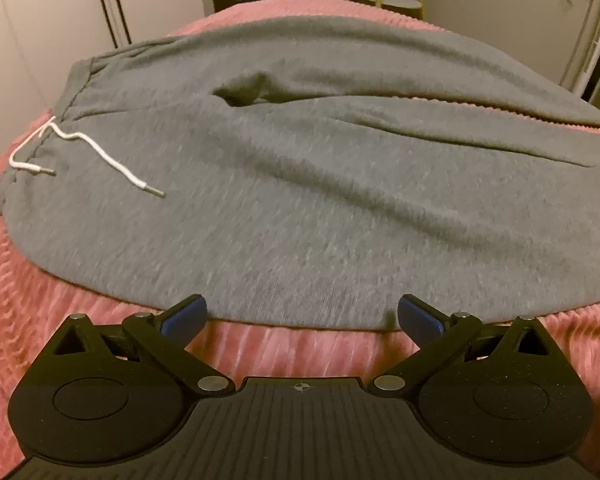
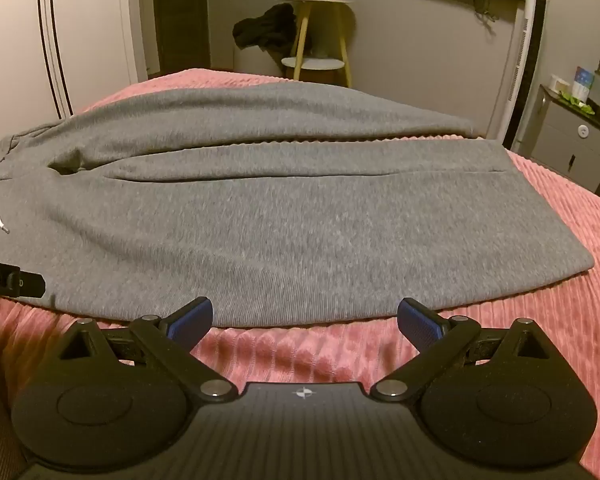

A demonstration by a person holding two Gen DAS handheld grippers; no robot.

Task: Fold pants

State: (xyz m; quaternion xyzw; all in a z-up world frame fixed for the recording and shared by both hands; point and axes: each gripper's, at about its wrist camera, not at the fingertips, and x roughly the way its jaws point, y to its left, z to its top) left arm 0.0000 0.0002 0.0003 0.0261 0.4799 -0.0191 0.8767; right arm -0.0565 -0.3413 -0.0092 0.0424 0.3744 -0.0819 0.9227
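With both the left gripper (image 1: 302, 316) and right gripper (image 2: 304, 318) spread wide and empty, pinch the pants (image 1: 300, 200) along the edge nearest the bed's (image 1: 300, 352) front edge.

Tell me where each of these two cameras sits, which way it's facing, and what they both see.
Left wrist: on the left gripper, tilted down over the near edge of the grey pants toward the white drawstring; its open blue-padded jaws show.
Right wrist: on the right gripper, aimed across the legs toward the hems and a yellow-legged side table; its open jaws and part of the left gripper show.
Shared: the pants, the drawstring, the pink bedspread.
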